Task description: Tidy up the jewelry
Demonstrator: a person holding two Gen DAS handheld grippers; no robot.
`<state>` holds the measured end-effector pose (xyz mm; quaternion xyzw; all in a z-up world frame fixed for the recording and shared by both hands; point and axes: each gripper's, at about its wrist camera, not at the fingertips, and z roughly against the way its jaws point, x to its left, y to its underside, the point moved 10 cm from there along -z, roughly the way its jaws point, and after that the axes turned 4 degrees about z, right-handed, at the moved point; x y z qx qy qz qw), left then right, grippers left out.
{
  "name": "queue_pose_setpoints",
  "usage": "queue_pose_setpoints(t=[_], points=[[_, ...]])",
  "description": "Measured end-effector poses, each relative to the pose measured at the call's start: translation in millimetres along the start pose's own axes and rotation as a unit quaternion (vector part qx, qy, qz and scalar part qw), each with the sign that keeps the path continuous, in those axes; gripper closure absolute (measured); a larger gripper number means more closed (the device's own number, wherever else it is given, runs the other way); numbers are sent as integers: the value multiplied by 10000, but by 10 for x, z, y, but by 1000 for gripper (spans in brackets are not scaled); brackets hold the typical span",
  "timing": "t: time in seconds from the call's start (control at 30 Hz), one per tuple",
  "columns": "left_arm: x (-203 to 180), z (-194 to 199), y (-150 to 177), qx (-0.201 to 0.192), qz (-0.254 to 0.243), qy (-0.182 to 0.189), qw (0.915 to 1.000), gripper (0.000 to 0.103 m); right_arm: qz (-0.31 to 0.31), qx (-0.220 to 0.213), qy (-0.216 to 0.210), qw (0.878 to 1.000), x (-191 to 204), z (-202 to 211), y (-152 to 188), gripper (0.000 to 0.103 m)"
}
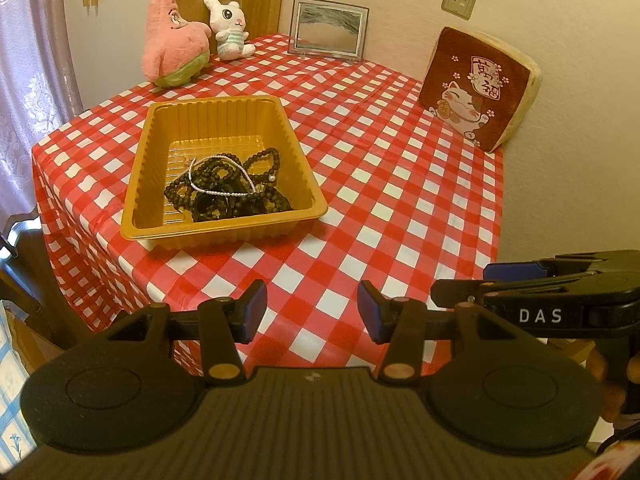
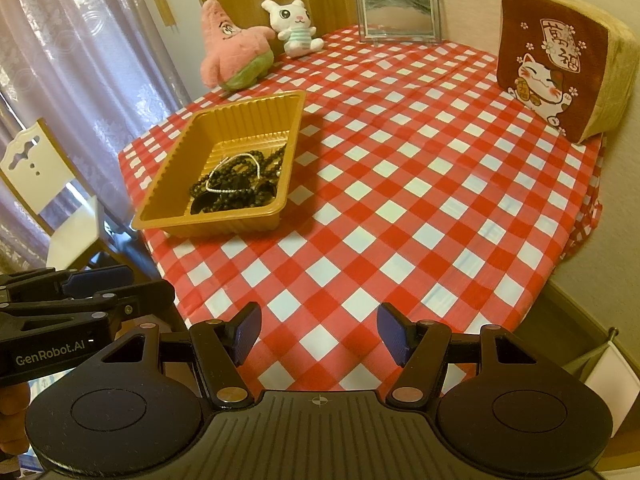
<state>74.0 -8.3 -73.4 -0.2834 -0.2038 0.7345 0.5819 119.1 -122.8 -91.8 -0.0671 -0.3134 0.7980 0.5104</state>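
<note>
An orange plastic tray (image 1: 138,184) (image 2: 172,196) stands on the red-and-white checked tablecloth, left of centre. Inside it lies a tangle of dark bead strings (image 1: 232,192) (image 2: 236,184) with a thin white bead bracelet (image 1: 218,176) (image 2: 240,172) draped over them. My left gripper (image 1: 312,310) hangs open over the table's near edge, well short of the tray, with nothing between its blue pads. My right gripper (image 2: 319,332) is likewise open and empty above the near edge, to the right of the tray. Each gripper shows at the side of the other's view.
At the far edge sit a pink starfish plush (image 1: 172,40) (image 2: 232,48), a white bunny plush (image 1: 228,28) (image 2: 294,28) and a framed picture (image 1: 328,30) (image 2: 398,14). A brown cat cushion (image 1: 476,88) (image 2: 556,60) leans on the right wall. A white chair (image 2: 52,200) stands left.
</note>
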Motion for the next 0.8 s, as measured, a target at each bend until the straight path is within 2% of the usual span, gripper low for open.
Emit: queue_pose_setpoints(t=[0.73,0.8], points=[[-6,-149,-84,10,-2,-58,10000,56,-76,110,18,9999,-117,-126,-27,39],[-15,-171,-92,27,-18,-35,10000,53,-86,132,28,9999,-106,-127,-25,39]])
